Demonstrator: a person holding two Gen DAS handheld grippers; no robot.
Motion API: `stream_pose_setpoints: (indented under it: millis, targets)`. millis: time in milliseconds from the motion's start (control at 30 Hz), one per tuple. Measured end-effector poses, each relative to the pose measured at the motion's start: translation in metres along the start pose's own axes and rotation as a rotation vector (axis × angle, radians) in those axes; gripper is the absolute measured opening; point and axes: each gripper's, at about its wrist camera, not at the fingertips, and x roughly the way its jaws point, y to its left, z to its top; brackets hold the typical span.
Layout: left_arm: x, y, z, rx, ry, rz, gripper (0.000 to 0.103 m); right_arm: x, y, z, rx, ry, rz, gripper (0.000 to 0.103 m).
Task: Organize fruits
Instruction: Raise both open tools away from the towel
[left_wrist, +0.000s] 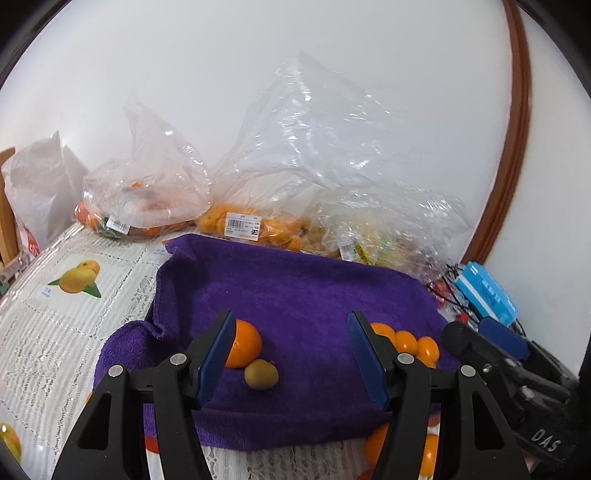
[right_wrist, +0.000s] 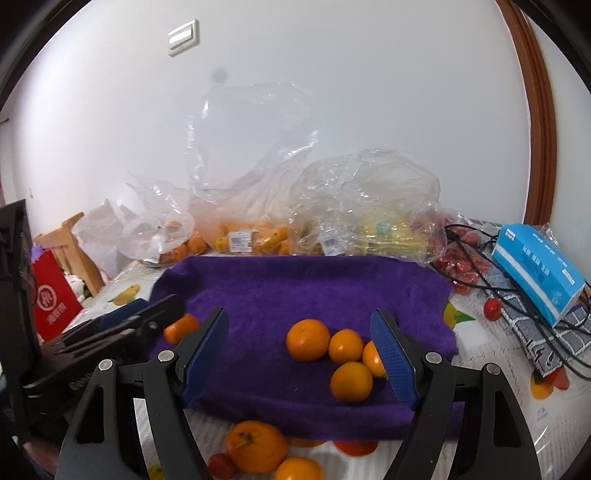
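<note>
Nearest the right wrist camera, two loose oranges sit on the patterned tablecloth (right_wrist: 509, 413) just off the towel's front edge, a big one with a green stem scar (right_wrist: 256, 446) and a smaller one (right_wrist: 298, 469) touching it low in view, with a small red fruit (right_wrist: 221, 463) tucked against the big one's left side. The right gripper (right_wrist: 303, 354) hangs over the purple towel (right_wrist: 295, 280) with its blue pads spread wide and nothing between them. On the towel ahead of it, a cluster of four oranges: the largest (right_wrist: 307, 339), one beside it (right_wrist: 345, 346), one in front (right_wrist: 351, 381), and one (right_wrist: 372, 359) half hidden behind the right pad. A fifth orange (right_wrist: 181, 328) lies apart at the towel's left, next to the other tool. Over on the left wrist view, the left gripper (left_wrist: 291, 354) is also spread open and holding nothing, above that same lone orange (left_wrist: 243, 343), which touches a single small green-brown fruit (left_wrist: 261, 373). Farther back, three clear plastic bags line the wall: one at left (left_wrist: 155, 184), a tall middle one with orange fruit and a barcode label (left_wrist: 295, 147), and one with yellow contents (right_wrist: 369, 192). Off right, a blue tissue box (right_wrist: 535, 269), black cables (right_wrist: 517, 295), one stray red fruit (right_wrist: 493, 309) and a pack of red fruit (right_wrist: 461, 258). Far left, a red bag (right_wrist: 51, 299).
</note>
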Motion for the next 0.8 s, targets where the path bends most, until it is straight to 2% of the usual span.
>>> stream_pose_setpoints:
  millis: [267,400,567,800]
  targets:
    - [-0.016,0.005,-0.013,-0.007,0.023,-0.01,0.061,-0.036,-0.009,-0.012,0.104,0.036,-0.053,0.082]
    - [-0.033,0.012,-0.02,-0.033,0.003,-0.005,0.061,-0.057,-0.013,-0.018,0.121,0.034,-0.105,0.083]
    - [-0.045,0.02,-0.029,-0.06,0.035,0.006,0.061,-0.086,-0.02,-0.028,0.152,0.029,-0.142,0.084]
    - [-0.071,0.026,-0.041,-0.087,0.038,0.024,0.061,-0.119,-0.017,-0.037,0.143,0.02,-0.17,0.084]
